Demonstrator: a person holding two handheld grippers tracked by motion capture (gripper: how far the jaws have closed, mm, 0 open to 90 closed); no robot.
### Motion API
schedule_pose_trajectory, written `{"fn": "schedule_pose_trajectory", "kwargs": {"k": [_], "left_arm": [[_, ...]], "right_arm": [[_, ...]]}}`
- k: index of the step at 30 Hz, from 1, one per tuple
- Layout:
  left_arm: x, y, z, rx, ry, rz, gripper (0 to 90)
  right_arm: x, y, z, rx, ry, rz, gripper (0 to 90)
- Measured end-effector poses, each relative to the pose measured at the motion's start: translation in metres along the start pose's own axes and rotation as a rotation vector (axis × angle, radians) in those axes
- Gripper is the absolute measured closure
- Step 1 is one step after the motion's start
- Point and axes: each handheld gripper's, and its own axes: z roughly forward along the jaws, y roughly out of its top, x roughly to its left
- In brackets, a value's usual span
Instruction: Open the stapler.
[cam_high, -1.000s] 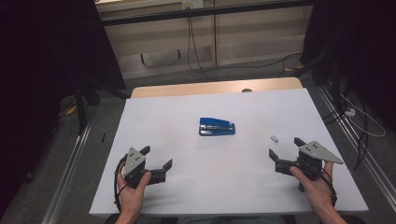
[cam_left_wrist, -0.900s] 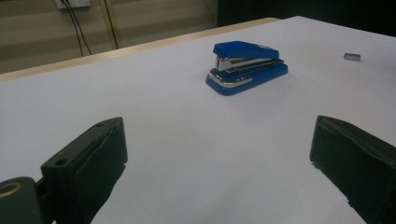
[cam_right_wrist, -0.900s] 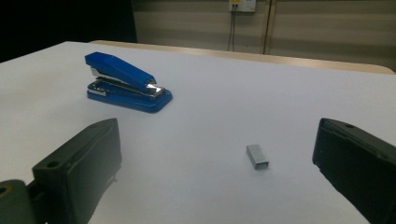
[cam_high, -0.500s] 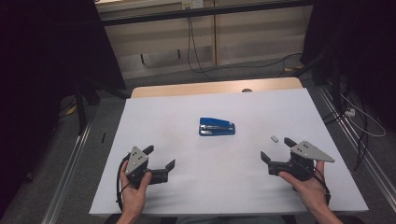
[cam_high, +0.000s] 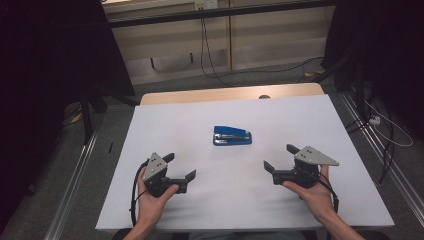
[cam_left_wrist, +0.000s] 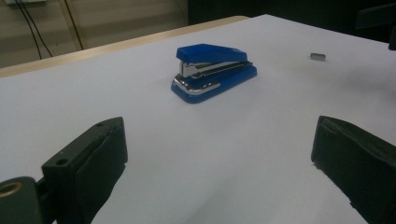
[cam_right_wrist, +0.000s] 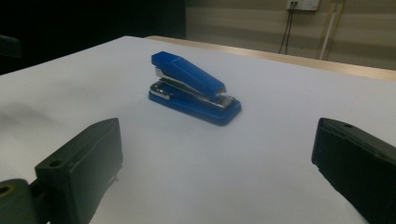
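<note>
A blue stapler lies flat near the middle of the white table top, hinge end to the right in the high view. My left gripper rests low at the front left, open and holding nothing, aimed at the stapler. My right gripper sits at the front right, also open and bare, pointing left toward the stapler. In each gripper view the jaws stand wide apart, left gripper and right gripper, with bare table between them.
A small grey strip of staples lies on the table to the right of the stapler. The wooden table edge runs along the back. Metal rails flank both sides, and cables hang behind.
My right gripper has slid left toward the stapler. The left gripper has crept slightly forward and right. The stapler has stayed put.
</note>
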Motion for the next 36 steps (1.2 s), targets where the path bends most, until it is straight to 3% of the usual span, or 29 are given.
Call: {"fn": "schedule_pose_trajectory", "kwargs": {"k": [3,5,9,16,27,30,36], "left_arm": [[-0.001,0.002,0.002,-0.011,-0.009,-0.007,3.7],[-0.001,0.005,0.009,-0.009,-0.009,0.023,3.7],[0.0,0.008,0.017,-0.004,-0.016,0.032,3.8],[0.004,0.012,0.033,-0.004,-0.022,0.008,3.9],[0.003,0.021,0.058,-0.003,-0.049,0.039,4.4],[0.003,0.024,0.067,-0.007,-0.056,0.023,4.8],[0.007,0.033,0.083,-0.001,-0.038,0.039,5.4]], "right_arm": [[0.002,0.002,0.005,0.0,0.011,-0.014,2.8],[0.004,0.005,0.011,-0.005,0.033,-0.01,5.3],[0.007,0.008,0.022,0.003,0.056,-0.027,9.2],[0.011,0.008,0.035,0.023,0.086,-0.051,13.9],[0.018,0.013,0.051,0.016,0.122,-0.047,21.9],[0.018,0.016,0.056,0.017,0.133,-0.048,24.5],[0.018,0.024,0.068,0.007,0.139,-0.047,28.8]]}}
